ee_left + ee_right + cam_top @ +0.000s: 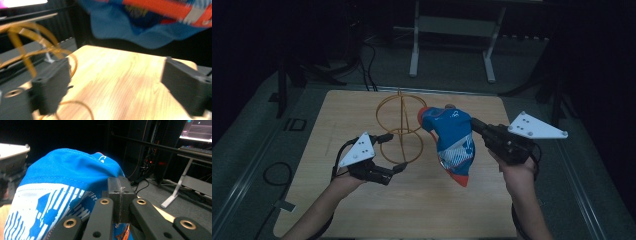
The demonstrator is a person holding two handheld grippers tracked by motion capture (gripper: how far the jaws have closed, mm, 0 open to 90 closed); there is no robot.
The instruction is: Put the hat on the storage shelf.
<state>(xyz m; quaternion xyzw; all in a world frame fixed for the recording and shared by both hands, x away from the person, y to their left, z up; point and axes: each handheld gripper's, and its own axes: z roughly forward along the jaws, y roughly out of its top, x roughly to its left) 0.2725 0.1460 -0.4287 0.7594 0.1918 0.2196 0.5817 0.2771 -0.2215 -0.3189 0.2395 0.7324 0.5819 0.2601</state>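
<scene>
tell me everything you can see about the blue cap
The blue cap looks like soft fabric, blue with a white patterned panel and red-orange trim on its brim and edge. It hangs in the air above the wooden table, tilted, brim end lowest, beside the yellow wire stand. The right gripper holds it, jaws shut on its cloth. The left gripper is apart from it.

Wooden table, grey floor, white metal stand behind, lit monitor.
</scene>
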